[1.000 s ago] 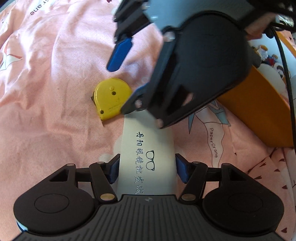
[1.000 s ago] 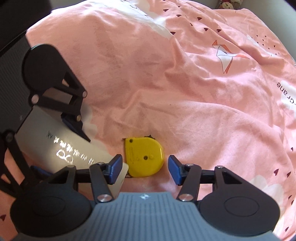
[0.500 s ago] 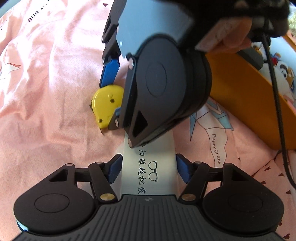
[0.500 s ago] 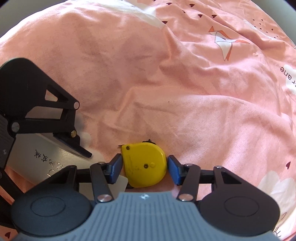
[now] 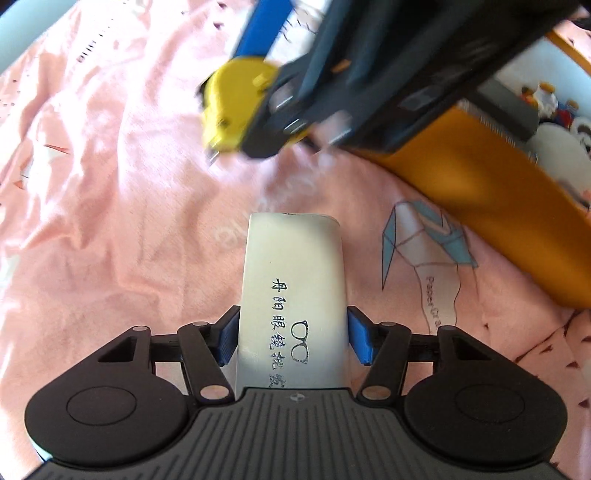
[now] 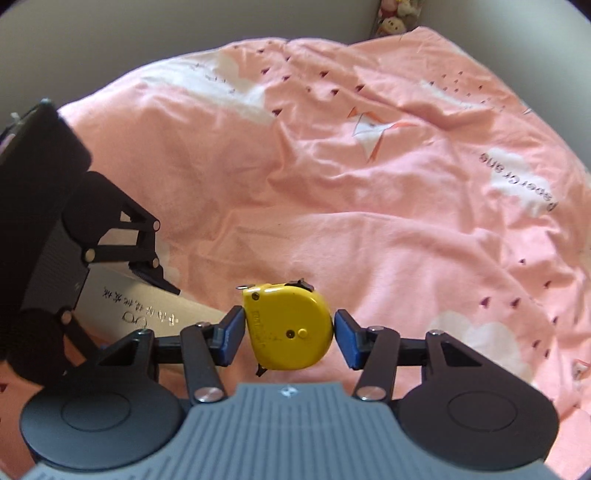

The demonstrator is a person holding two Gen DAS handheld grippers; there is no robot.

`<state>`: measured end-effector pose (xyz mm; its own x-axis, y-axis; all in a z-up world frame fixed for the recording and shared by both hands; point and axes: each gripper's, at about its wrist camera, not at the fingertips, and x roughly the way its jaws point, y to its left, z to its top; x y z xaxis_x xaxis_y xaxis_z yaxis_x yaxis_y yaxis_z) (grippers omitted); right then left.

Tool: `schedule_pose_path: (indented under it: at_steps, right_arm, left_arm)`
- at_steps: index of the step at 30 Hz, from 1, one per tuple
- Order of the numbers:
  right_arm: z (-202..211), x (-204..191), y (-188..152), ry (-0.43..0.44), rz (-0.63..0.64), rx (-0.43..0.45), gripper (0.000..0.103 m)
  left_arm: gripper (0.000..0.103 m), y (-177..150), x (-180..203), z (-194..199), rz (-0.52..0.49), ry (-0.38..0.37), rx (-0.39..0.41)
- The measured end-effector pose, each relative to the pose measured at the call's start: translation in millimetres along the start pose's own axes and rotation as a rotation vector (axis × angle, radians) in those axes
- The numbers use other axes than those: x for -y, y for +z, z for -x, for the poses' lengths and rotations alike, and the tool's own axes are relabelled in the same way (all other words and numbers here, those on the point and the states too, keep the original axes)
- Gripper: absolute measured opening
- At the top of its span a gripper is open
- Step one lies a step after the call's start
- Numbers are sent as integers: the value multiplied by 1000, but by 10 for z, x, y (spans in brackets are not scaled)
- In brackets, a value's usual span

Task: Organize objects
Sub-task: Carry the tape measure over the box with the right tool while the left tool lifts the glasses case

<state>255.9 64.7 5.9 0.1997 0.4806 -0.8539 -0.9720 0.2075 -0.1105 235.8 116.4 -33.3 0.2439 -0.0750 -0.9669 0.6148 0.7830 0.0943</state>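
Note:
My left gripper [image 5: 291, 341] is shut on a white glasses case [image 5: 291, 280] printed with black characters and a glasses logo, held above the pink bedsheet [image 5: 110, 221]. The case also shows in the right wrist view [image 6: 147, 314]. My right gripper [image 6: 290, 338] is shut on a yellow tape measure [image 6: 290, 328], lifted off the sheet. In the left wrist view the tape measure [image 5: 232, 107] appears blurred, raised at the top centre in the right gripper.
An orange box [image 5: 480, 192] lies at the right of the left wrist view, with small toys [image 5: 550, 103] behind it. The rumpled pink sheet [image 6: 369, 184] with paper-crane prints covers the bed. A grey wall [image 6: 184, 29] rises behind.
My right gripper closed on the tape measure and lifted it off the sheet, up and away. My left gripper kept its hold on the glasses case, which also rose.

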Motion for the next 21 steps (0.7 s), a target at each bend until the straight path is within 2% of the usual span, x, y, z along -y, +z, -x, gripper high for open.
schedule_pose_path:
  at_steps: [3, 9, 11, 15, 21]
  right_arm:
    - [289, 55, -126, -23, 10, 14, 55]
    - [872, 120, -593, -97, 54, 19, 55]
    - [1030, 140, -783, -115, 62, 8, 55]
    - [1212, 155, -1148, -139, 93, -49, 55]
    - [1243, 154, -1654, -170, 196, -182, 55]
  left_arm:
    - [68, 30, -10, 153, 27, 23, 26]
    - [68, 66, 37, 487, 32, 55, 74]
    - [68, 100, 484, 287, 25, 71, 89]
    - [68, 278, 565, 296, 18, 73, 130]
    - [68, 515, 828, 600, -22, 57, 211]
